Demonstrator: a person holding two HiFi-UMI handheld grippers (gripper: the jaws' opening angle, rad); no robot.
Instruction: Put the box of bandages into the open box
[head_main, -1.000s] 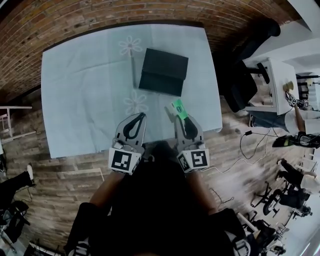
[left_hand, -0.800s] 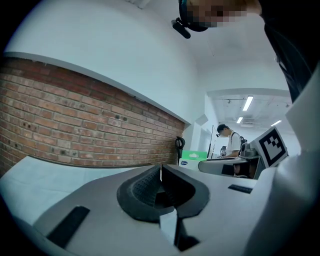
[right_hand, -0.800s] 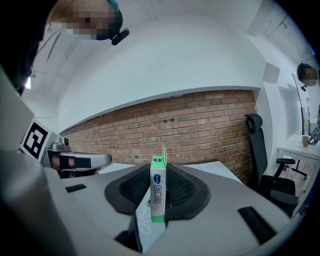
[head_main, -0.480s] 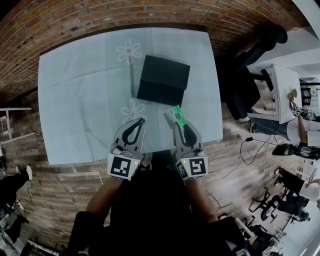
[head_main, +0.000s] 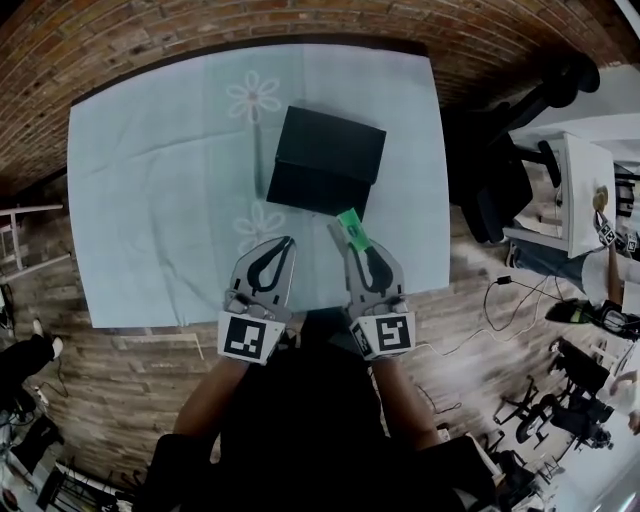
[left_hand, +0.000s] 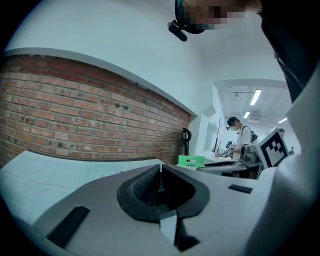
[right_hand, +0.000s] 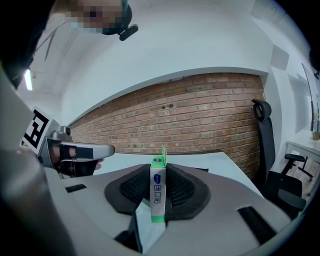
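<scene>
The box of bandages (head_main: 351, 224) is small, green and white, and my right gripper (head_main: 347, 234) is shut on it, holding it upright on its narrow edge above the table's near right part. In the right gripper view the pads press both faces of the bandage box (right_hand: 158, 192). The black open box (head_main: 325, 160) sits on the pale cloth in the middle of the table, just beyond the bandage box. My left gripper (head_main: 286, 244) hovers beside the right one, shut with nothing in it; its jaws meet in the left gripper view (left_hand: 160, 169).
The table (head_main: 150, 200) wears a pale blue-green cloth with flower prints and backs onto a brick wall. A black office chair (head_main: 495, 170) and a white desk (head_main: 580, 190) stand to the right. Cables (head_main: 500, 290) lie on the wooden floor.
In the head view the gap between the held bandage box and the black box has narrowed. Both grippers keep their states.
</scene>
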